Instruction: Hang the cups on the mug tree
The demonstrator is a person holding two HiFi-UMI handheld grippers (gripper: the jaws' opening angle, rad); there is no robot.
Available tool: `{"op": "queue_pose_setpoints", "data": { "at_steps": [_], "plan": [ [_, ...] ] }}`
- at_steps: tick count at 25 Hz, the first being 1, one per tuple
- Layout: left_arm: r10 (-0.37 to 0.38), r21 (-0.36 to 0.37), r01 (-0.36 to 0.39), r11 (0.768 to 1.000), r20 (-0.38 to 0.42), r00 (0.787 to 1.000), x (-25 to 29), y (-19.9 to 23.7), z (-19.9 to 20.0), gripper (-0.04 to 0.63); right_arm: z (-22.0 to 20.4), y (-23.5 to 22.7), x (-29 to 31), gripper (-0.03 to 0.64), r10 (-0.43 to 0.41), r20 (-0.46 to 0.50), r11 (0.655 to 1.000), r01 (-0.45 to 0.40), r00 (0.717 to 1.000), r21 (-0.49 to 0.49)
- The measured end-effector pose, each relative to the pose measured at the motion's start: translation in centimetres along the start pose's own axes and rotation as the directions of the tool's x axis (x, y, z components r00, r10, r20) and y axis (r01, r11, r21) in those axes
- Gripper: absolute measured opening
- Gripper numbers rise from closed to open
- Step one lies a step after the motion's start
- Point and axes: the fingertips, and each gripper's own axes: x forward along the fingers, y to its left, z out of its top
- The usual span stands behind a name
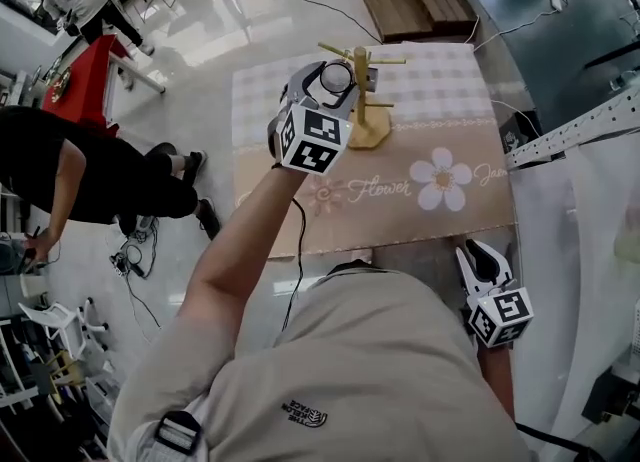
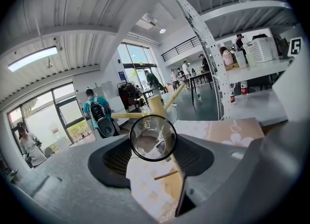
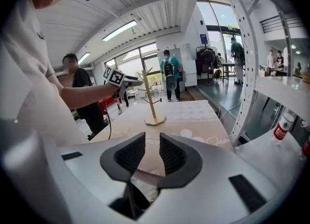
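Head view shows the left gripper (image 1: 322, 90) raised over the beige flower-print tablecloth (image 1: 450, 140), its jaws clamped on a clear round glass cup (image 1: 337, 78) right beside the pale wooden mug tree (image 1: 366, 100), probably so the cup can be slid onto an upper peg. Left gripper view looks into the cup's mouth, with the trunk and pegs just beyond it; I cannot make out the handle. Right gripper (image 1: 484, 262) hangs low at the person's side, jaws slightly apart on nothing, seemingly idle.
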Motion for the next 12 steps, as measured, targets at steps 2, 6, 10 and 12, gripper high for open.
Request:
{"op": "queue_pose_setpoints", "data": {
  "at_steps": [2,6,10,12],
  "plan": [
    [0.01,0.006,-0.01,1.0,-0.001,1.0,0.0,-0.3,0.0,0.268,-0.2,-0.1,-0.5,0.101,-0.004,0.006,1.0,0.004,1.0,0.002],
    [0.047,0.018,-0.047,0.999,-0.017,0.999,0.0,-0.3,-0.2,0.268,-0.9,-0.6,-1.6,0.101,-0.014,0.001,1.0,0.014,1.0,0.014],
    [0.069,0.015,-0.069,0.998,-0.043,0.997,0.0,-0.5,-0.6,0.268,-1.3,-0.7,-2.8,0.101,-0.004,0.015,1.0,0.004,1.0,0.001],
    [0.075,0.009,-0.075,0.997,-0.062,0.995,-0.1,-0.8,-0.9,0.268,-1.7,-1.0,-3.5,0.101,-0.005,0.017,1.0,0.005,1.0,0.0]
  ]
}}
